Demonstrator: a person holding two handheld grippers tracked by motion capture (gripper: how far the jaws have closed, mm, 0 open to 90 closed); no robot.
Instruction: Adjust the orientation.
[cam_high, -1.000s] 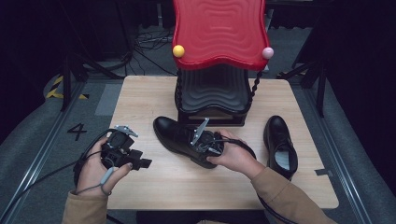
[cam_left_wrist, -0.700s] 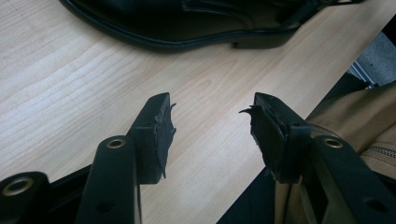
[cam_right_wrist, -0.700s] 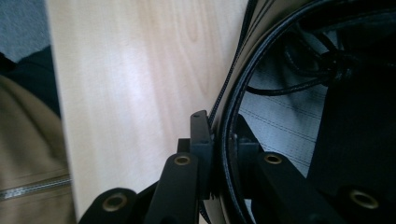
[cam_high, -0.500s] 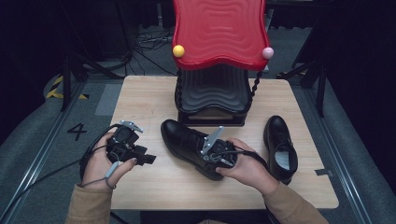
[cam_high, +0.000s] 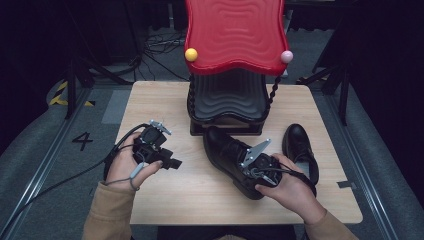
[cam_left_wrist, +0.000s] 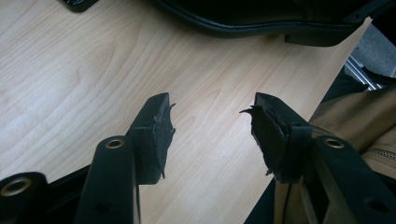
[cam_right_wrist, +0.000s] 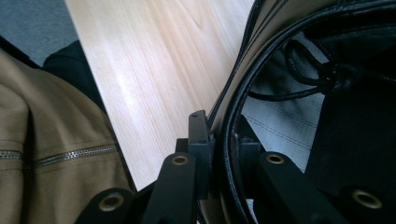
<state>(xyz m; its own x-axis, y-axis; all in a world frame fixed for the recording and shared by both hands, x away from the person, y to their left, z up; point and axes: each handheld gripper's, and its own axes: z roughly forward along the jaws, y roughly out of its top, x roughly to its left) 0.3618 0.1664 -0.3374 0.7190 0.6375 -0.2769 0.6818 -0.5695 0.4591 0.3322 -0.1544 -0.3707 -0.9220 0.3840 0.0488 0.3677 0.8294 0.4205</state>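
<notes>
Shifted rightward since earlier, the black shoe (cam_high: 231, 156) has its collar pinched in the right hand-held gripper (cam_high: 252, 167); left hand-held gripper (cam_high: 167, 162) gapes empty well apart.

The two shoes (cam_high: 235, 157) (cam_high: 300, 150) were glossy black with pale grey lining. The counter (cam_high: 200, 195) was light wood grain. The rack (cam_high: 232, 35) was rippled red, its knobs yellow (cam_high: 191, 54) and pink (cam_high: 286, 56); the sleeves (cam_high: 107, 215) were tan.

The right claw (cam_right_wrist: 223, 149) pinches the black shoe's collar (cam_right_wrist: 233, 116) above the wooden table (cam_right_wrist: 154, 60).
</notes>
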